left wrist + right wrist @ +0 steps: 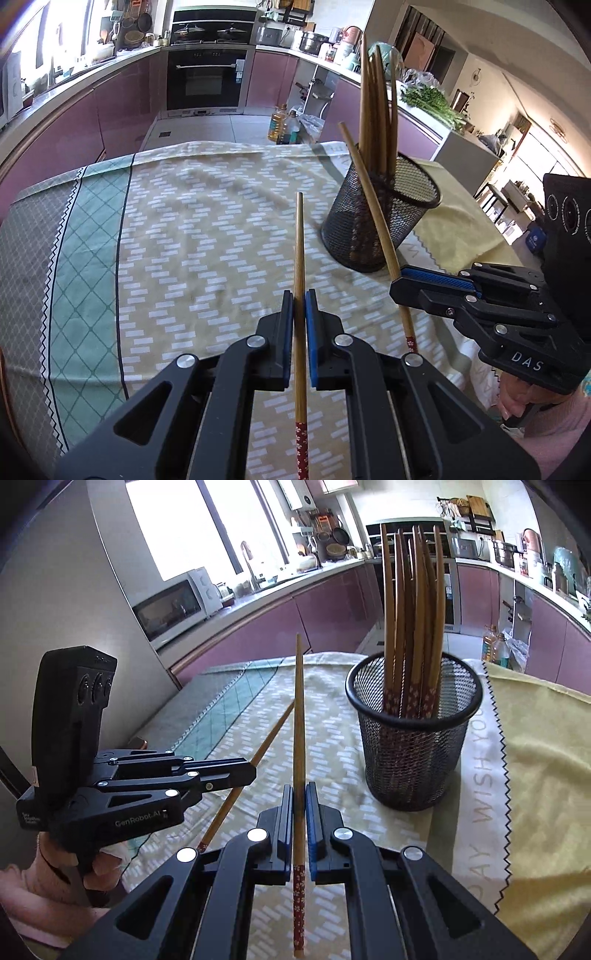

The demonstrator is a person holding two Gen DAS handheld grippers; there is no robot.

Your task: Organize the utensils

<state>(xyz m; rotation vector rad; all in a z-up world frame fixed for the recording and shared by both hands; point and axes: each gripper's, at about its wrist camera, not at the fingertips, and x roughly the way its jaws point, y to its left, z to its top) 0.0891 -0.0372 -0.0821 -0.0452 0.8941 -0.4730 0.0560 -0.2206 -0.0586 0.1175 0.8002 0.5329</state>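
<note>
From your left wrist view, your left gripper (299, 306) is clamped narrow on a chopstick (300, 258); its red patterned end runs off the bottom edge of the frame, so the butt is cut off. To the right, your right gripper (400, 278) pinches a second chopstick (369, 199) that crosses in front of the mesh cup (373, 236), hiding part of its wall. The bundle of chopsticks (375, 107) stands in the cup. The patterned tablecloth (177, 229) lies bare from the cup to its left edge.

From your right wrist view, your right gripper (299, 801) grips its chopstick (298, 720) just above the red end. Your left gripper (251, 771) sits at left, its fingertips hiding the middle of the other chopstick (273, 731). The mesh cup (413, 775) stands right of both, near the yellow towel (546, 775) whose printed words are partly cut off.
</note>
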